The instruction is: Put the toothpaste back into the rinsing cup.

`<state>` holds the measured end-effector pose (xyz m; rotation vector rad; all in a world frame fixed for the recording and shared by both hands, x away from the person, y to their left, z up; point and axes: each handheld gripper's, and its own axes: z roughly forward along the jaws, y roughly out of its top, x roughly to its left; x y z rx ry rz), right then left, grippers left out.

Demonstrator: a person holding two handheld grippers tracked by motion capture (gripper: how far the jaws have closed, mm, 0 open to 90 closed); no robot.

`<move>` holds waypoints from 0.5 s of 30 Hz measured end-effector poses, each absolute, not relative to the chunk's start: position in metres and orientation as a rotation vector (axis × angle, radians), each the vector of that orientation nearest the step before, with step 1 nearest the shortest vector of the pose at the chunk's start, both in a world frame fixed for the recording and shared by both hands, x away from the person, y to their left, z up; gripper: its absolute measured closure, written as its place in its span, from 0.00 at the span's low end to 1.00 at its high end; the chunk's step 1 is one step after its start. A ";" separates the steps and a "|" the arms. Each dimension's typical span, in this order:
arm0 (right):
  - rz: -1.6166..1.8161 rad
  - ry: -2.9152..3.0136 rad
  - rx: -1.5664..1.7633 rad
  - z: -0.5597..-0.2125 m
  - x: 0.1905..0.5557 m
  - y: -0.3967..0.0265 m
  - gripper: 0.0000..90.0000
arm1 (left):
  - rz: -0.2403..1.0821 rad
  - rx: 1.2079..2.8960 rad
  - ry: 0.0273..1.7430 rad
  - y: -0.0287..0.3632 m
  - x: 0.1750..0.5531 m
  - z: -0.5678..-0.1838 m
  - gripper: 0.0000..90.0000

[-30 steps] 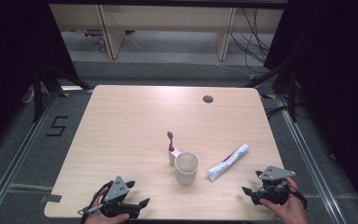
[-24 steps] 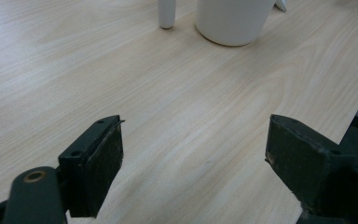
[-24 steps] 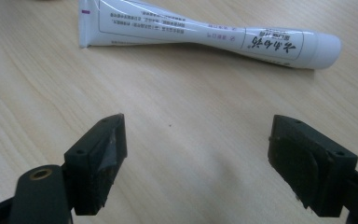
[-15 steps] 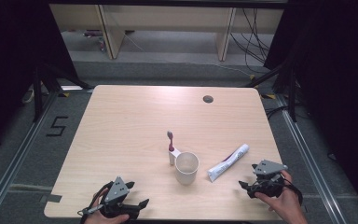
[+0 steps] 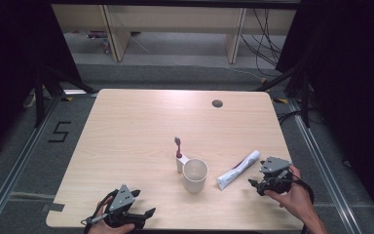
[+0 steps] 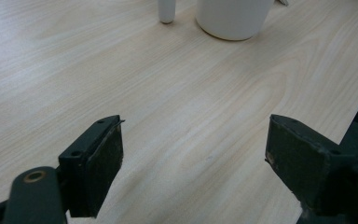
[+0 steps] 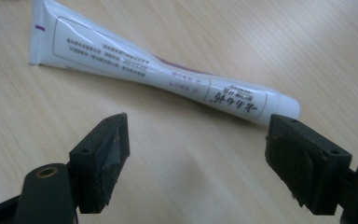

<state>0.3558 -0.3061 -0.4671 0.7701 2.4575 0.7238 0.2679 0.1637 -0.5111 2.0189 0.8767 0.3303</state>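
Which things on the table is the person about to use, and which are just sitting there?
Probably for the job, judging by where the open right gripper points:
- toothpaste tube, just ahead of it
- toothbrush
- cup

Just sitting there:
- round hole in the table
- left gripper, open over bare wood

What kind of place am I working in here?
Probably a lab recording station, not a bathroom: a bare wooden table inside a black frame, loose cables behind it, and a floor marking "5".
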 end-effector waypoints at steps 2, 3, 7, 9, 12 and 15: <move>0.711 2.468 0.749 -0.465 0.361 -0.305 0.27 | 0.330 2.021 0.874 0.164 0.268 -0.511 0.21; 0.723 2.477 0.757 -0.463 0.368 -0.302 0.33 | 0.330 2.011 0.875 0.163 0.268 -0.511 0.21; 0.706 2.491 0.758 -0.461 0.377 -0.298 0.36 | 0.335 2.017 0.876 0.164 0.268 -0.512 0.21; 0.717 2.509 0.751 -0.460 0.383 -0.295 0.42 | 0.333 2.020 0.874 0.164 0.268 -0.512 0.21; 0.713 2.503 0.761 -0.458 0.390 -0.290 0.56 | 0.331 2.051 0.859 0.165 0.268 -0.511 0.21; 0.725 2.487 0.804 -0.456 0.398 -0.287 0.69 | 0.345 2.052 0.858 0.165 0.269 -0.511 0.21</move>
